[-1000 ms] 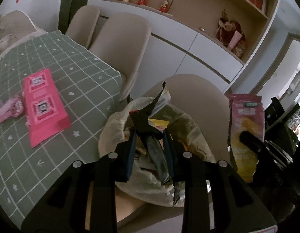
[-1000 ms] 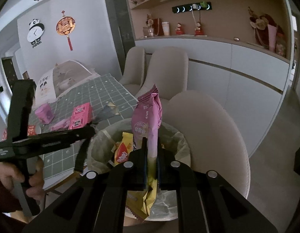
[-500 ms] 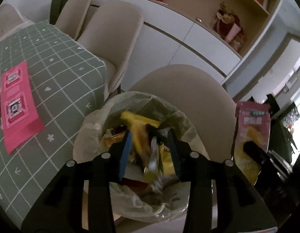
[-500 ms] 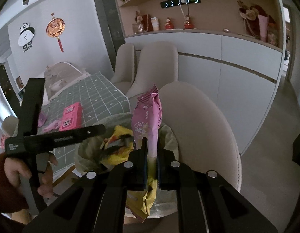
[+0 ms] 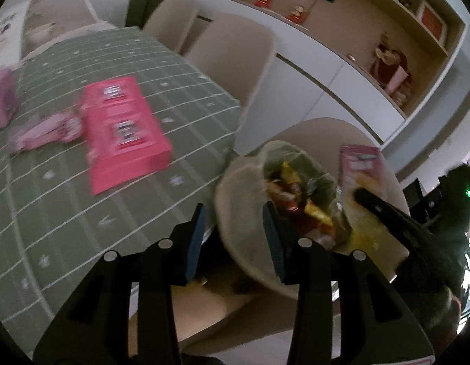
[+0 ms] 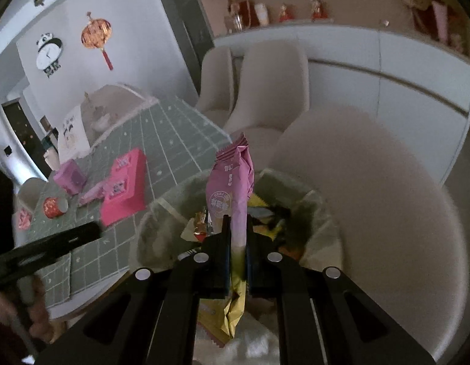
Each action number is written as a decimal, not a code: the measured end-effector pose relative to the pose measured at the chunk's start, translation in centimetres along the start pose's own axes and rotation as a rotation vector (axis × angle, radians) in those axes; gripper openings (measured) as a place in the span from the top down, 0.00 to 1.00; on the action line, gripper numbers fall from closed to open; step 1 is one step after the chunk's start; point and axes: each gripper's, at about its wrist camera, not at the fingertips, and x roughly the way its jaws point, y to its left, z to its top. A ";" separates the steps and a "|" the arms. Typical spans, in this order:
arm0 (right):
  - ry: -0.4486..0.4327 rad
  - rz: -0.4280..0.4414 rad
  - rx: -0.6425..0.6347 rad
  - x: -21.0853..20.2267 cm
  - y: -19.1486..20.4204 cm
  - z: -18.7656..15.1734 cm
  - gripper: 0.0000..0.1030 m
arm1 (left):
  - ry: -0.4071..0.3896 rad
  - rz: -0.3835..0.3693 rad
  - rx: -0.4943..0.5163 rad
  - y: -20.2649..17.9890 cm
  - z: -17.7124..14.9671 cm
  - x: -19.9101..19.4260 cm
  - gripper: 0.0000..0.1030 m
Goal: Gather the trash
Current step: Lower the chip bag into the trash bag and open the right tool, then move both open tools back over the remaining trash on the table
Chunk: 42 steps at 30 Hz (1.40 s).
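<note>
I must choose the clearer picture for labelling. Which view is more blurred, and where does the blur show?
Left wrist view: more blurred; the green tablecloth and pink box are streaked, the empty left gripper sharp. Right wrist view: dim, milder blur on the chairs; the pink snack bag in the right gripper is clear.

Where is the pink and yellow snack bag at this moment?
The snack bag stands upright, clamped in the right gripper, just above the lined trash bin beside the green table; the left wrist view shows it right of the bin.
</note>
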 end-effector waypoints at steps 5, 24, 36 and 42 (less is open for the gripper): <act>0.169 0.001 0.006 5.5 0.3 -1.1 0.91 | -0.021 0.060 -0.031 2.7 -1.7 -2.4 0.64; 0.221 -0.037 -0.027 6.1 0.9 -3.3 0.85 | -0.077 0.133 -0.090 5.3 -3.9 -5.4 0.64; 0.025 -0.052 -0.053 0.0 1.0 -1.6 0.58 | -0.077 0.108 -0.075 5.0 -3.6 -5.2 0.64; -0.044 -0.055 -0.084 -1.8 3.1 -0.8 0.58 | -0.061 0.134 -0.076 6.9 -3.7 -5.0 0.64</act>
